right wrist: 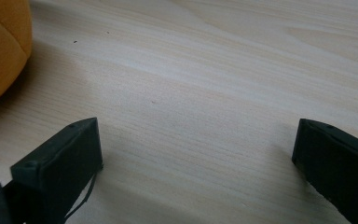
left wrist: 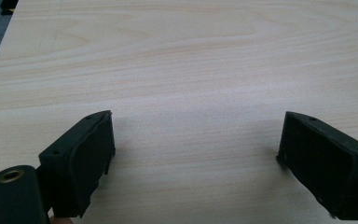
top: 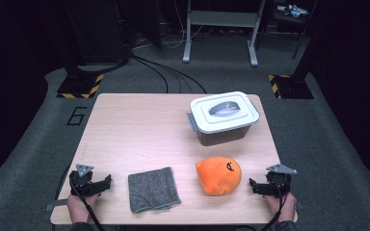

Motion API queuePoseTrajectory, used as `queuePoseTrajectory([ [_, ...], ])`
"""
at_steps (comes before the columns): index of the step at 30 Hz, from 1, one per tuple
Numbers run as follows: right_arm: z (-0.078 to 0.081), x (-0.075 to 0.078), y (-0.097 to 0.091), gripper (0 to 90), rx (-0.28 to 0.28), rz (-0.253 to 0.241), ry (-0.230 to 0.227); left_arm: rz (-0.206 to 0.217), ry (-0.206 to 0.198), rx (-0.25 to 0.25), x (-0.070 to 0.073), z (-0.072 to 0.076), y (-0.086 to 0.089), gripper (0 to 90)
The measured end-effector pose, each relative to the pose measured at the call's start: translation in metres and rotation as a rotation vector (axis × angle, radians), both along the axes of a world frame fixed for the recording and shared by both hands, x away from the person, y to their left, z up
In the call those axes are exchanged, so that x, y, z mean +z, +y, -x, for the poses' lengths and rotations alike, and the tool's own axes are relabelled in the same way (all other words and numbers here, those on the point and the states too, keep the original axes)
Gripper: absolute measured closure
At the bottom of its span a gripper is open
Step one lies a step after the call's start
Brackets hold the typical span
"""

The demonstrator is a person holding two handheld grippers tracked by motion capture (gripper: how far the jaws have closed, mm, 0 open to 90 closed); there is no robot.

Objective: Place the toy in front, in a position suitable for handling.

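An orange plush toy (top: 218, 175) lies on the light wooden table (top: 139, 130) near its front right, and its edge shows as the orange plush toy (right wrist: 0, 46) in the right gripper view. A folded grey cloth (top: 152, 188) lies to its left. A grey box with a white handled lid (top: 225, 117) stands farther back on the right. My left gripper (top: 92, 185) rests at the front left, open, and between my left gripper's (left wrist: 193, 161) jaws is only bare wood. My right gripper (top: 266, 186) sits just right of the toy, and my right gripper (right wrist: 196, 163) is open and holds nothing.
Grey carpet surrounds the table. A metal frame (top: 220, 29) and cables (top: 168, 72) lie on the floor behind it. Yellow-black striped stand bases (top: 79, 86) flank the far corners. The table's middle and back left are bare wood.
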State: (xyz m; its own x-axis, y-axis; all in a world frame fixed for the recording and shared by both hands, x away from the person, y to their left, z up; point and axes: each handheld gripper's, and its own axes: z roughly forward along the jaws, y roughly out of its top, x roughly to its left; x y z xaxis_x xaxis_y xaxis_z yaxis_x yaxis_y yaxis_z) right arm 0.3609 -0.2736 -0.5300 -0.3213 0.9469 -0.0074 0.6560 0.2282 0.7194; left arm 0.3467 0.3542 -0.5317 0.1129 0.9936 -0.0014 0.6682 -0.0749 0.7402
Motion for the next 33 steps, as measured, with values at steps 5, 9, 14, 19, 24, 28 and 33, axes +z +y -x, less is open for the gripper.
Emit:
queuePoseTrajectory([
  [5, 0.001, 0.0, 0.001, 1.0, -0.014, -0.01, 0.001, -0.002, -0.003, -0.002, 0.0, -0.001, 0.0, 10.4],
  [9, 0.0, 0.0, 0.0, 1.1, -0.006, -0.003, 0.001, 0.002, -0.001, 0.001, 0.0, -0.002, 0.0, 10.4],
  [14, 0.0, 0.0, 0.001, 1.2, -0.01, -0.009, 0.006, 0.0, -0.004, 0.0, 0.0, -0.002, 0.0, 10.4],
  [19, -0.001, 0.002, 0.001, 1.3, -0.006, -0.001, 0.02, 0.001, -0.004, -0.004, 0.0, -0.002, -0.001, 10.4],
  [24, 0.0, 0.003, 0.0, 1.8, -0.001, -0.03, 0.027, 0.0, -0.004, -0.003, 0.0, -0.002, -0.001, 10.4],
  [28, 0.002, 0.007, -0.001, 2.4, -0.008, -0.096, 0.038, 0.001, -0.004, -0.002, 0.0, -0.002, -0.001, 10.4],
  [33, 0.003, 0.02, 0.002, 2.8, 0.015, -0.121, 0.027, 0.001, -0.003, -0.002, 0.0, -0.002, -0.001, 10.4],
])
